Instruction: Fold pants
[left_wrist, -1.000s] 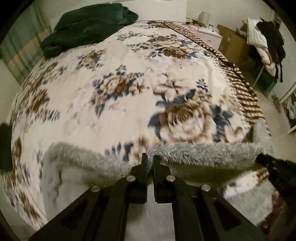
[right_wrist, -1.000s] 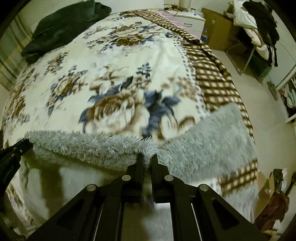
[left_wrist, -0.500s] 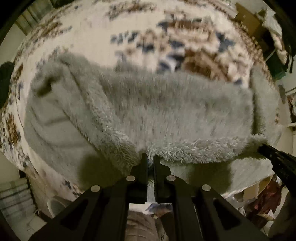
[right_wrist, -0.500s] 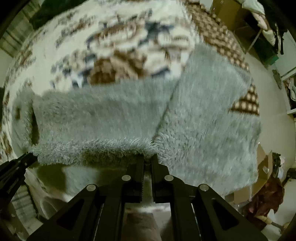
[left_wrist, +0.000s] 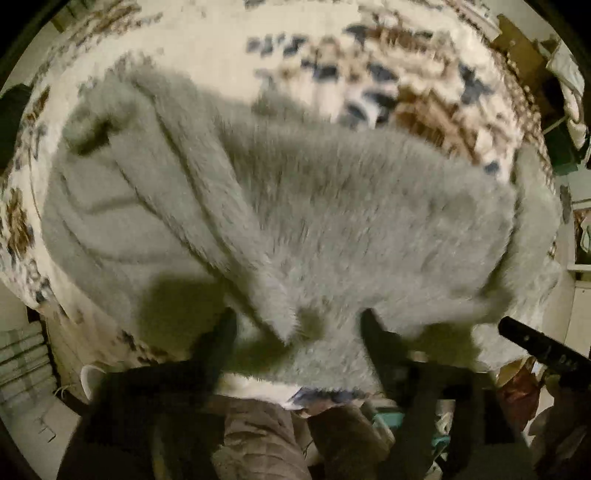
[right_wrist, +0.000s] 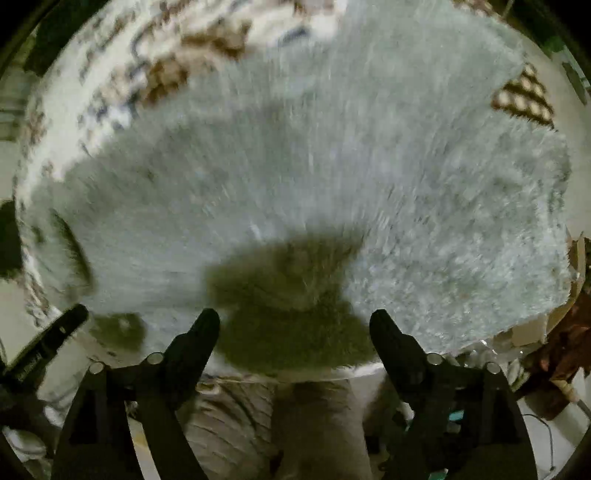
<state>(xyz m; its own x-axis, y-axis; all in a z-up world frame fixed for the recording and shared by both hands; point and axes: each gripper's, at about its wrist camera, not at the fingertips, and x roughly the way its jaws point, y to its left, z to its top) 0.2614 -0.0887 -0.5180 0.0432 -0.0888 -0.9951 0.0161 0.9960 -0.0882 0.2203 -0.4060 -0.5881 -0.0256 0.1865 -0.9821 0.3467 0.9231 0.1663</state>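
Grey fluffy pants (left_wrist: 332, 206) lie folded over on the flowered bedspread (left_wrist: 221, 55) near the bed's front edge; they also fill the right wrist view (right_wrist: 332, 166). My left gripper (left_wrist: 295, 325) is open and empty, its fingers either side of the pants' near folded edge. My right gripper (right_wrist: 293, 325) is open and empty just above the pants' near edge. The right gripper's tip shows in the left wrist view (left_wrist: 535, 343), and the left gripper's tip shows in the right wrist view (right_wrist: 55, 336).
The bed's front edge (left_wrist: 258, 387) is right below both grippers, with the person's legs (left_wrist: 258, 435) in front of it. Boxes and clutter (right_wrist: 554, 350) stand on the floor to the right. A checked blanket corner (right_wrist: 524, 99) shows at the right.
Both grippers carried the pants' edge toward the near side of the bed, folding the pants over, then opened and let go. The view has tipped downward.
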